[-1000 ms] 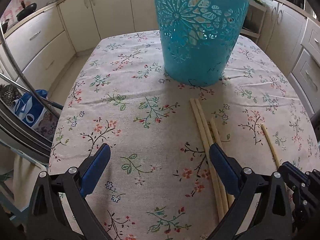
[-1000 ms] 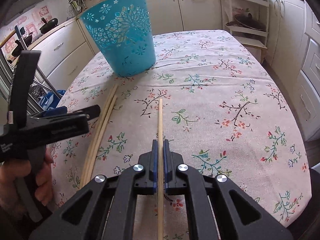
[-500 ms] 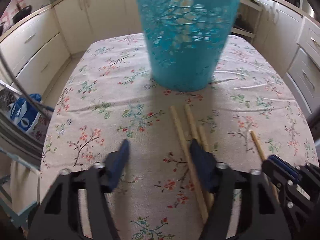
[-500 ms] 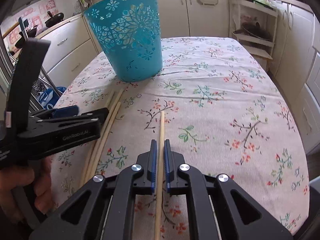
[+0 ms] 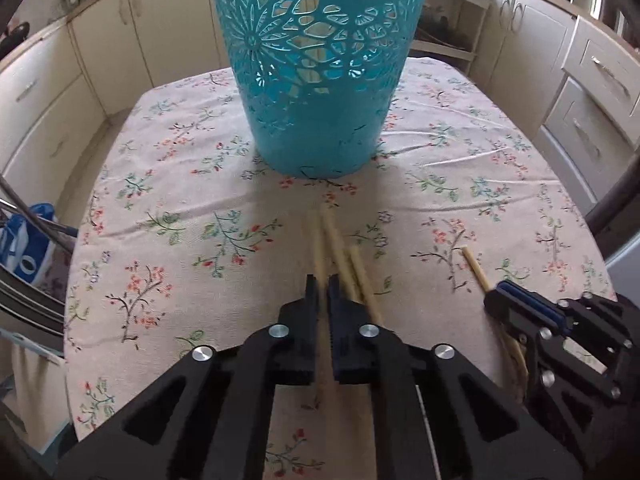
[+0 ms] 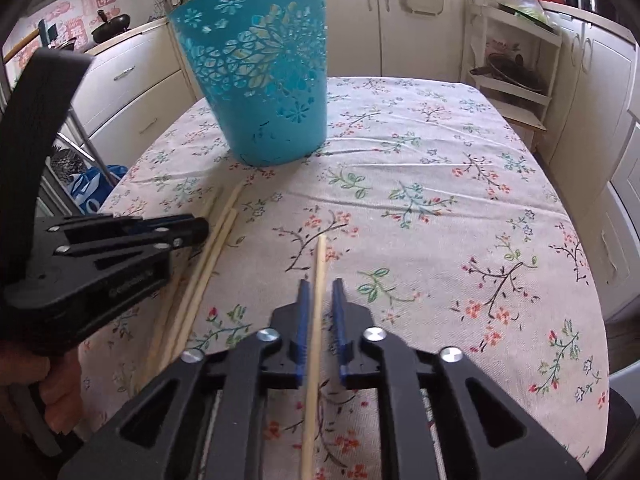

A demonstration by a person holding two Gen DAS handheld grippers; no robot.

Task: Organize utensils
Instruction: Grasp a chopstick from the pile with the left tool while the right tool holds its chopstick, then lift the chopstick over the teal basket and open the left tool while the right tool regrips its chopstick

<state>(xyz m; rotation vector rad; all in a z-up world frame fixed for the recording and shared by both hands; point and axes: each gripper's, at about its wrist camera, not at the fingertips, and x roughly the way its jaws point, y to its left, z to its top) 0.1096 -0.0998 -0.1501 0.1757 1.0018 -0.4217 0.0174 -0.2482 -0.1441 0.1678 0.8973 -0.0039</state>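
Observation:
A teal cut-out basket [image 5: 320, 68] stands upright on the floral tablecloth [image 5: 180, 208]; it also shows in the right wrist view [image 6: 264, 76]. Three wooden chopsticks [image 5: 340, 252] lie side by side before it. My left gripper [image 5: 322, 288] is shut on the leftmost chopstick [image 5: 319, 240] of these. A single chopstick [image 6: 318, 280] lies apart to the right; my right gripper [image 6: 319, 292] straddles it with a small gap on each side, slightly open. The left gripper [image 6: 196, 228] shows in the right wrist view over the three chopsticks [image 6: 216, 240].
Cream kitchen cabinets [image 6: 420, 32] surround the table. An open shelf unit [image 6: 516, 64] stands at the back right. A blue bag [image 5: 24, 248] and a metal rack are off the table's left edge. The table edge [image 6: 592, 280] curves away at the right.
My left gripper moved right and forward over the three chopsticks and closed from wide open onto the leftmost one. My right gripper's fingers loosened slightly around the single chopstick.

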